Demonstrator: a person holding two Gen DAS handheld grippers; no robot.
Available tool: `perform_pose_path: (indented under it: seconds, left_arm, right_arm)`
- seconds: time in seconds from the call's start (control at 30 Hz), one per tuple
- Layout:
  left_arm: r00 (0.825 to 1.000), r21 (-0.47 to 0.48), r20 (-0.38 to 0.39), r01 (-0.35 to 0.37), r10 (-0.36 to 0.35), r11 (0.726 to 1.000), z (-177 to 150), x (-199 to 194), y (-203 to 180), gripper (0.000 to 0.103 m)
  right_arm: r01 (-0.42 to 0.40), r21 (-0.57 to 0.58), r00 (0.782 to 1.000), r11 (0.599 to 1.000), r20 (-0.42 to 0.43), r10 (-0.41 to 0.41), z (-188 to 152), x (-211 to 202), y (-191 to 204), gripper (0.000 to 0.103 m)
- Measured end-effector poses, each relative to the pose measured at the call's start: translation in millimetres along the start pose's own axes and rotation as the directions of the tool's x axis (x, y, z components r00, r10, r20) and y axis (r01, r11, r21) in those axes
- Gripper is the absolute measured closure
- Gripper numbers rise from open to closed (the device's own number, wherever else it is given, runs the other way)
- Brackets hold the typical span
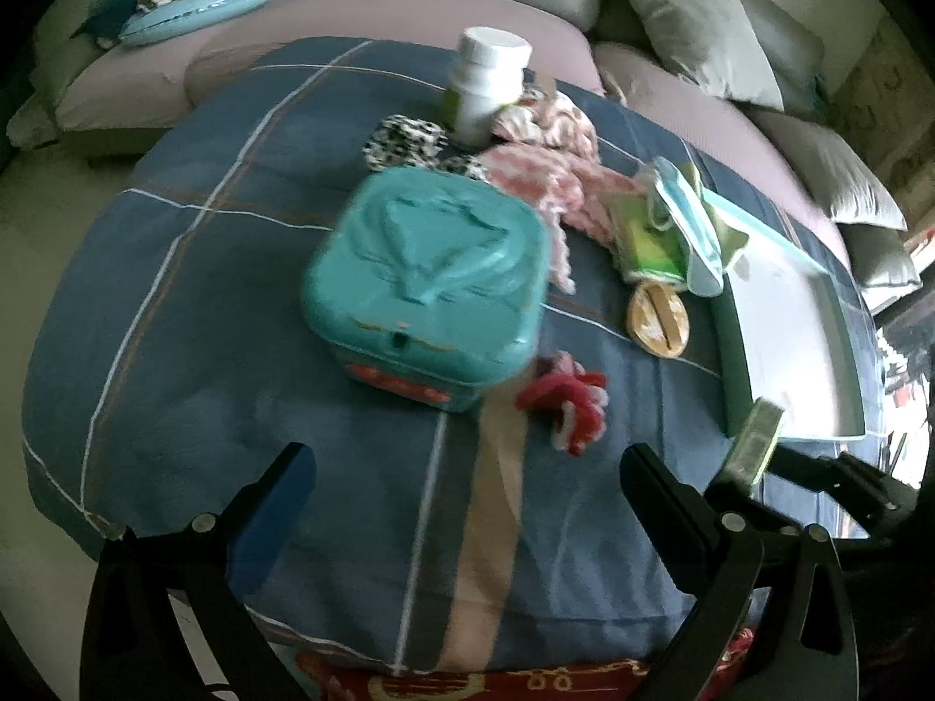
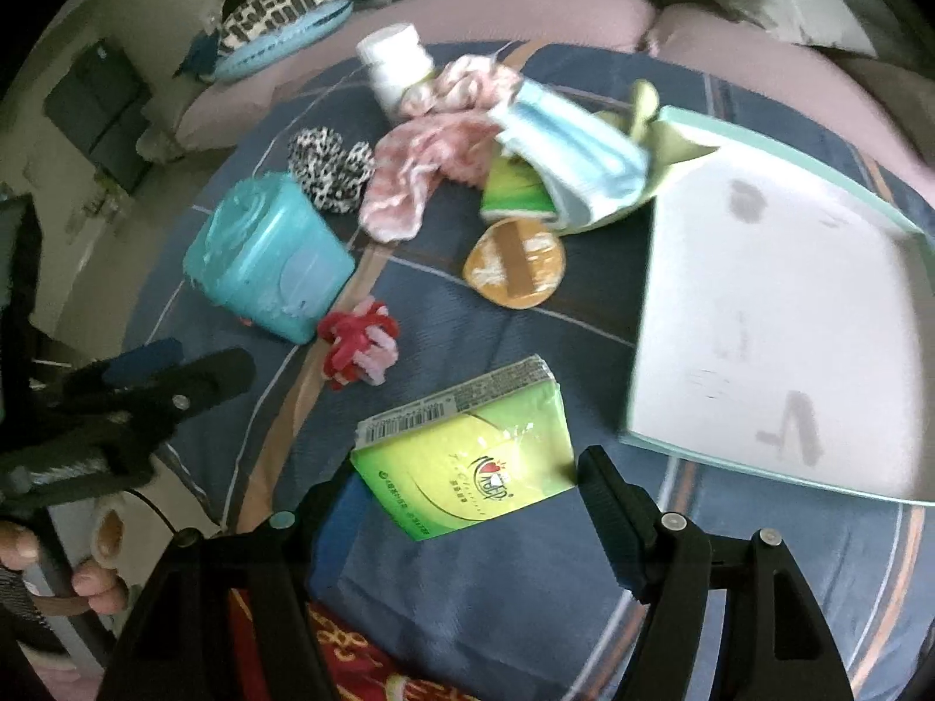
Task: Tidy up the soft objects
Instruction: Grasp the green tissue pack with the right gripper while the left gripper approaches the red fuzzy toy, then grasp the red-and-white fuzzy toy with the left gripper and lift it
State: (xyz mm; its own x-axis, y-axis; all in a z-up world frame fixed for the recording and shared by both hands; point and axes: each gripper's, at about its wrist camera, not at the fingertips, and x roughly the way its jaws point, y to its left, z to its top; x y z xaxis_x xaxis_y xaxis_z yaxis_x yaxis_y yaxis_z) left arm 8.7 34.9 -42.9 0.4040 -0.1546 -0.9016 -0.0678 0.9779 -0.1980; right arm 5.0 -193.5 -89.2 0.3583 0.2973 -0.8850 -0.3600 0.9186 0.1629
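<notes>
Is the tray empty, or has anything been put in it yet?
Empty. The tray shows only its bare white floor with a few smudges; the mask lies beside its far corner, and the tissue pack sits between the right gripper's fingers.

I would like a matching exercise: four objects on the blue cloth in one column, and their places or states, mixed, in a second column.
1. tissue pack
2. white bottle
3. teal box
4. tray

a. empty, at the right side
b. between the fingers of the right tool
c. lid closed, next to the red knitted piece
d. upright at the far edge

Pairs: 1-b, 2-d, 3-c, 4-a
</notes>
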Motion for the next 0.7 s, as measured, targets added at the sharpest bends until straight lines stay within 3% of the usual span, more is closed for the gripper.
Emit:
perform_pose_path:
  seconds: [0.27,0.4,0.57,0.7]
  left_arm:
    - [0.999,0.047,-0.05,0.007,-0.005,0.999,1,16,-24,0.002]
    - [0.996,0.052,-0.089,0.003,0.001,0.999,3,27,-33,0.015]
    - [0.995,0.06,-0.104,0.007,0.0,0.998,6,36,-42,0.017]
    - [0.993,0.045,-0.119,0.013,-0.008,0.999,12,47,-47,0.025]
  right_arm:
    - [0.019,0.021,0.999,1.0,0.048,-0.02,-7,-25,-11,0.029]
    - [0.028,0.035,0.998,0.999,0.063,-0.03,-12,-36,-16,0.029]
    - [0.031,0.049,0.997,0.998,0.076,-0.034,-15,-44,-23,0.029]
    - [0.027,0.061,0.996,0.998,0.079,-0.031,-15,-45,-26,0.029]
